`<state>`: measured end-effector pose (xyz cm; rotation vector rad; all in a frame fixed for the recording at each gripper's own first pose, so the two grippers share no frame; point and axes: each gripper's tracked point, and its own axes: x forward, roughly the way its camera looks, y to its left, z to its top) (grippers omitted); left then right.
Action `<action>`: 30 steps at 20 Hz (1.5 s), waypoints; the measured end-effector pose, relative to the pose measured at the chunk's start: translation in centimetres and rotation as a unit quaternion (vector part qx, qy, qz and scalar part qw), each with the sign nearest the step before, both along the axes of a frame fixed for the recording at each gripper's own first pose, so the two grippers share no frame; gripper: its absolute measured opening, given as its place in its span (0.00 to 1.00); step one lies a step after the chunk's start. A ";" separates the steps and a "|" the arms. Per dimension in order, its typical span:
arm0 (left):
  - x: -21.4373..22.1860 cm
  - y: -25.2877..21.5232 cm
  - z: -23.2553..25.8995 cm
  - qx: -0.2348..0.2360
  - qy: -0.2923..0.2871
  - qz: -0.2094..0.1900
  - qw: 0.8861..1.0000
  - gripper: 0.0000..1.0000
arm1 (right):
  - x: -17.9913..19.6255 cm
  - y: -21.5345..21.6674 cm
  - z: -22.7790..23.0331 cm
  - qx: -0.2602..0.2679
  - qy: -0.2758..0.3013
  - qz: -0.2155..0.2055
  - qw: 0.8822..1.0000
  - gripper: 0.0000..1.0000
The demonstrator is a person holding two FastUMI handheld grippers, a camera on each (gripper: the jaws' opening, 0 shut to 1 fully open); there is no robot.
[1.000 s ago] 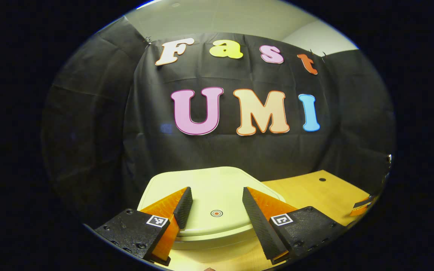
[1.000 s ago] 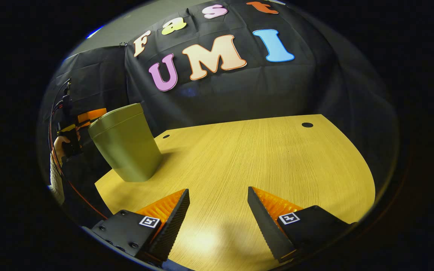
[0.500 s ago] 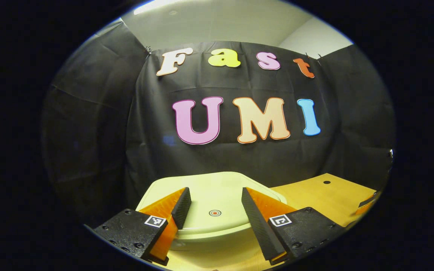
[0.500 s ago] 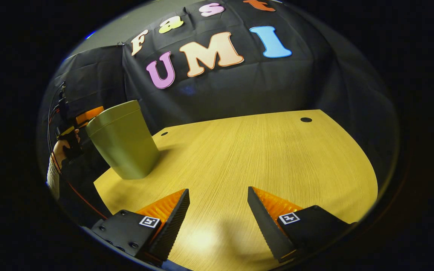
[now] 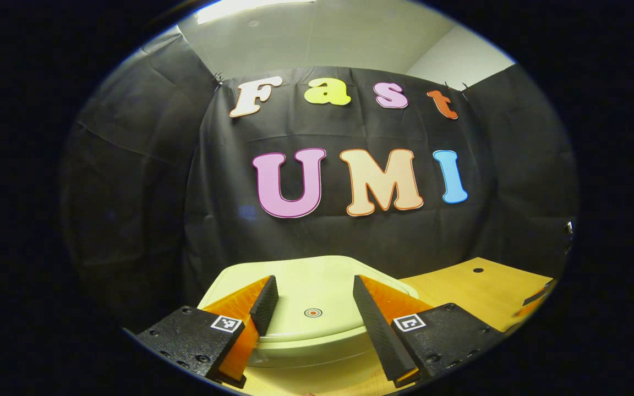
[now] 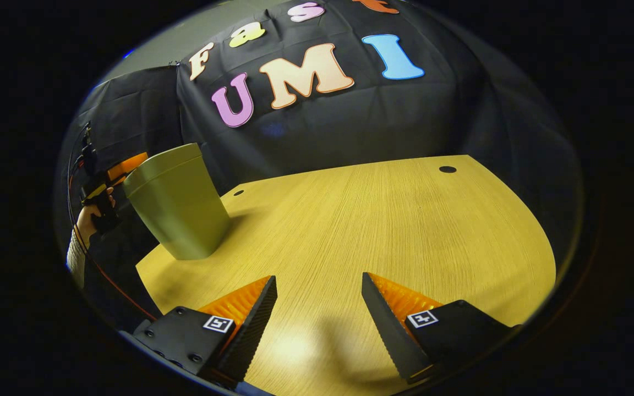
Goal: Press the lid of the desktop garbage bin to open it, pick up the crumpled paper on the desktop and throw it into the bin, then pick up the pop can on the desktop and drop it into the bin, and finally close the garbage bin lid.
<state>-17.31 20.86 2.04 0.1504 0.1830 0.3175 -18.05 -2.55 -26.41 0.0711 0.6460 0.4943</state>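
Note:
The pale green bin (image 6: 176,203) stands at the table's left edge with its lid (image 5: 311,297) down. A small round target mark (image 5: 312,312) sits on the lid. My left gripper (image 5: 311,283) is open, its fingers spread just above the near part of the lid, one on each side of the mark. In the right gripper view that same gripper (image 6: 121,166) shows behind the bin, held by a hand (image 6: 88,212). My right gripper (image 6: 320,281) hangs open over bare wooden tabletop (image 6: 383,220), to the right of the bin, with nothing between its fingers.
The wooden table has two small dark holes (image 6: 447,169) (image 6: 238,192) near its far edge. Black cloth walls close in the back and sides. A corner of the right gripper (image 5: 534,300) peeks in at the far right of the left gripper view.
The left gripper has tipped up a little, so the wall and ceiling show lower in its view. The right gripper has shifted slightly. Both stay open and the lid stays down.

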 end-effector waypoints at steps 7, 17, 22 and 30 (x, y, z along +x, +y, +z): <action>0.9 0.3 2.6 0.044 -0.007 0.004 0.999 0.84 | -0.3 -0.4 0.4 -0.002 0.000 -0.005 1.000 0.98; 7.6 -18.1 5.7 -0.005 -0.068 -0.197 0.978 0.85 | 0.8 -0.1 4.4 -0.003 -0.029 -0.039 0.999 0.98; 11.1 -23.8 1.8 -0.075 -0.054 -0.251 0.964 0.86 | 2.3 1.6 9.7 -0.008 -0.075 -0.048 0.996 0.98; 16.2 -22.1 -3.1 -0.098 -0.045 -0.215 0.971 0.87 | 9.1 6.9 19.6 -0.004 -0.176 -0.060 0.982 0.98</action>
